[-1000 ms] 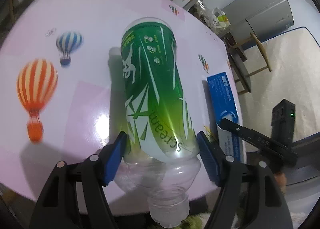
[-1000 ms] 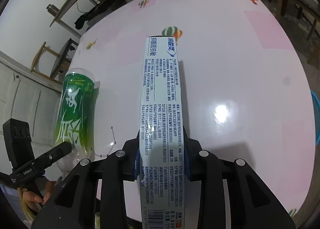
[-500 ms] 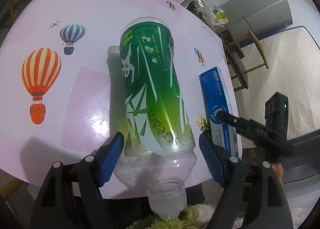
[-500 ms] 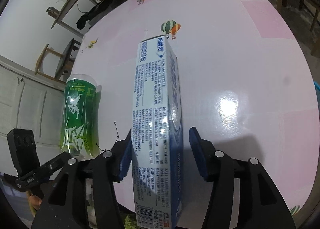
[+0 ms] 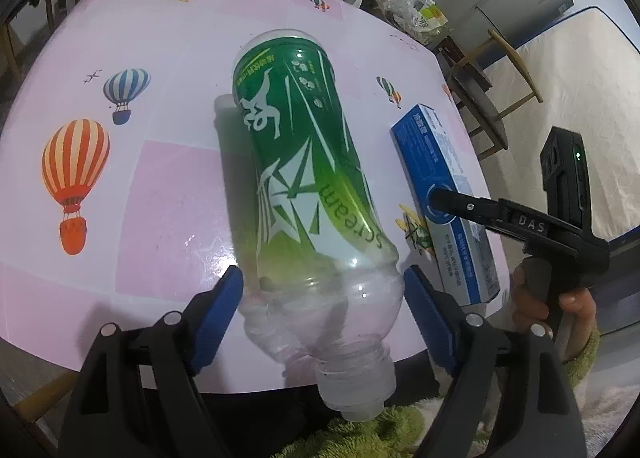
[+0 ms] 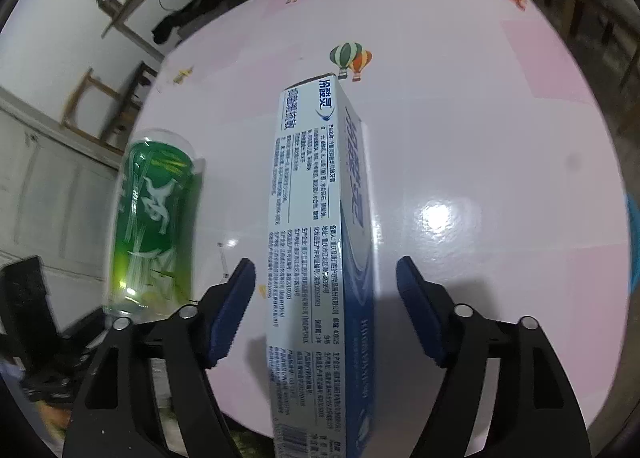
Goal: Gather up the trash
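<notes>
Two grippers are straddling trash lying on a glossy pink tabletop.

A clear plastic bottle with a green label and a long blue cardboard box are lying side by side. The left gripper and right gripper are both holding their fingers spread, touching nothing. Closing on each looks like the next step.
</notes>
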A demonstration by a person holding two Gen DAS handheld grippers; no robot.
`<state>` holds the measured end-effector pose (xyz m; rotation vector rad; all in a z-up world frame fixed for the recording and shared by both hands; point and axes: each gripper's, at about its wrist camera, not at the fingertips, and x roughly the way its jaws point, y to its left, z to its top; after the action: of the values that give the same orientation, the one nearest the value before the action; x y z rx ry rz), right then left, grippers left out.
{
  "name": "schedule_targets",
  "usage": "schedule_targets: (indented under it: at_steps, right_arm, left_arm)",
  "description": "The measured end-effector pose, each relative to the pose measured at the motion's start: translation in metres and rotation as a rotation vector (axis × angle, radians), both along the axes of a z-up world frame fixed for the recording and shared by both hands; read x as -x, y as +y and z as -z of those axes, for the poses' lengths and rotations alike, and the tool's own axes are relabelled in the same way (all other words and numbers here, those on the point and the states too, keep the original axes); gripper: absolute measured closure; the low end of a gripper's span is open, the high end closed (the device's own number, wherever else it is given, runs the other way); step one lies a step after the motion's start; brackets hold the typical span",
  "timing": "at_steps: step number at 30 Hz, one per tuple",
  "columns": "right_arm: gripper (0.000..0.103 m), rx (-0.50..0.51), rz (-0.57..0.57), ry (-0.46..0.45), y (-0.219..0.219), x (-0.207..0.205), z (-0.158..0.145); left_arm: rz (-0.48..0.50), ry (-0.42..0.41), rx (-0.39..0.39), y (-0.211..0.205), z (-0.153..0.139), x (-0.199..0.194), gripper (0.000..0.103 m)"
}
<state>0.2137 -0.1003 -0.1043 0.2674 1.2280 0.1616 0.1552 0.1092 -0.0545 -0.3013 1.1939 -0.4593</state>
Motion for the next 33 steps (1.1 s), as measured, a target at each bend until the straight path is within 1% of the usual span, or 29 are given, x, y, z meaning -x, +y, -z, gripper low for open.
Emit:
schedule_targets:
  at_steps: [2, 8, 14, 21, 27, 33]
  right_arm:
    - [0.029, 0.035, -0.015, -0.013, 0.006, 0.002, 0.001]
    - [0.022, 0.068, -0.03, -0.033, 0.016, 0.002, 0.005]
    - [0.022, 0.082, -0.033, -0.031, 0.021, -0.006, 0.006]
    - [0.022, 0.1, -0.034, -0.031, 0.024, -0.008, 0.008]
    - [0.022, 0.12, -0.034, -0.021, 0.032, -0.012, 0.009]
    - [0.022, 0.122, -0.021, -0.019, 0.034, -0.014, 0.01]
  left_arm:
    - [-0.002, 0.006, 0.009, 0.0, 0.002, 0.002, 0.023]
    - [-0.014, -0.004, 0.002, -0.004, 0.002, 0.001, 0.023]
    - [-0.02, -0.022, 0.0, -0.006, -0.004, -0.003, 0.023]
    - [-0.013, -0.022, -0.004, -0.012, -0.003, -0.004, 0.023]
    - [-0.013, -0.029, 0.008, -0.012, -0.002, 0.0, 0.022]
    - [-0.007, -0.032, 0.006, -0.011, -0.001, 0.001, 0.022]
